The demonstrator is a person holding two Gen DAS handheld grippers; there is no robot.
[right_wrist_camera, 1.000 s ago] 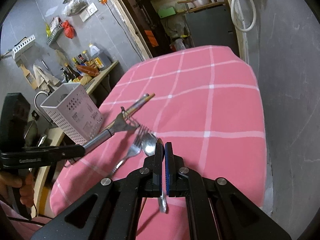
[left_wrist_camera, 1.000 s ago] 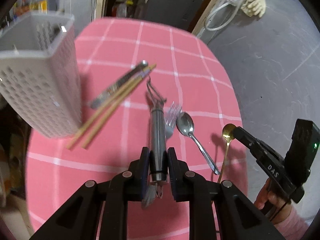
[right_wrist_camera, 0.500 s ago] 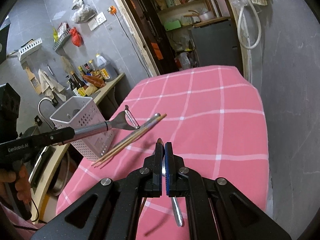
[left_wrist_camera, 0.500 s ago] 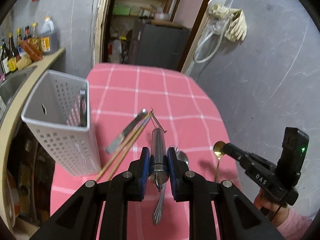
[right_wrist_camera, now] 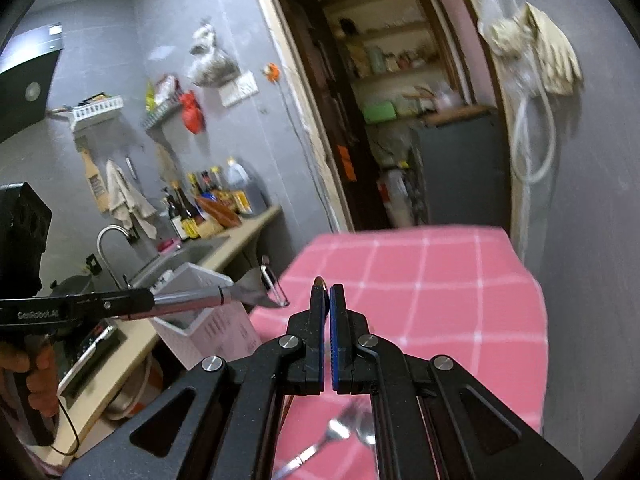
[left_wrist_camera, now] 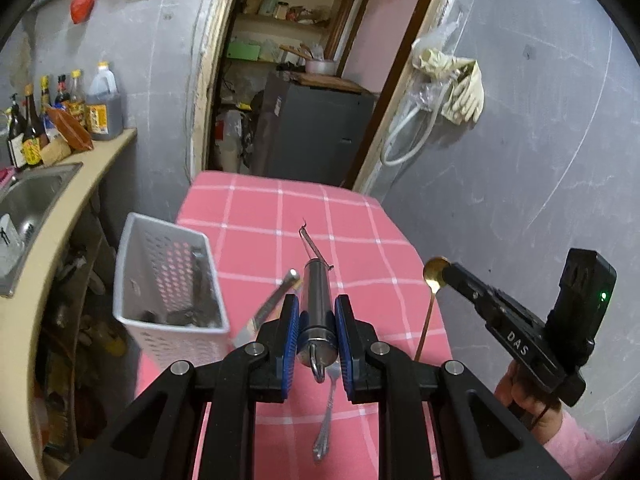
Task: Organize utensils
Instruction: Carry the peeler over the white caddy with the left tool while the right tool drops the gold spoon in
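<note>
My left gripper (left_wrist_camera: 316, 320) is shut on a steel-handled peeler (left_wrist_camera: 316, 300) and holds it in the air above the pink checked table (left_wrist_camera: 356, 240), right of the white perforated utensil basket (left_wrist_camera: 168, 280). The peeler also shows in the right wrist view (right_wrist_camera: 224, 298), beside the basket (right_wrist_camera: 208, 320). My right gripper (right_wrist_camera: 329, 304) is shut on a gold spoon (left_wrist_camera: 434, 274), lifted off the table; its bowl tip (right_wrist_camera: 320, 281) pokes out above the pads. A fork (left_wrist_camera: 326, 412) and a knife (left_wrist_camera: 268, 304) lie on the table below.
A counter with a sink (left_wrist_camera: 28, 196) and bottles (left_wrist_camera: 60, 112) runs along the left of the table. A grey wall (left_wrist_camera: 540, 160) is close on the right. A doorway with shelves and a dark cabinet (left_wrist_camera: 312, 132) stands behind the table.
Both grippers have risen well above the table with the peeler and gold spoon. The left one now sits higher beside the basket; the utensils on the table have dropped low in view.
</note>
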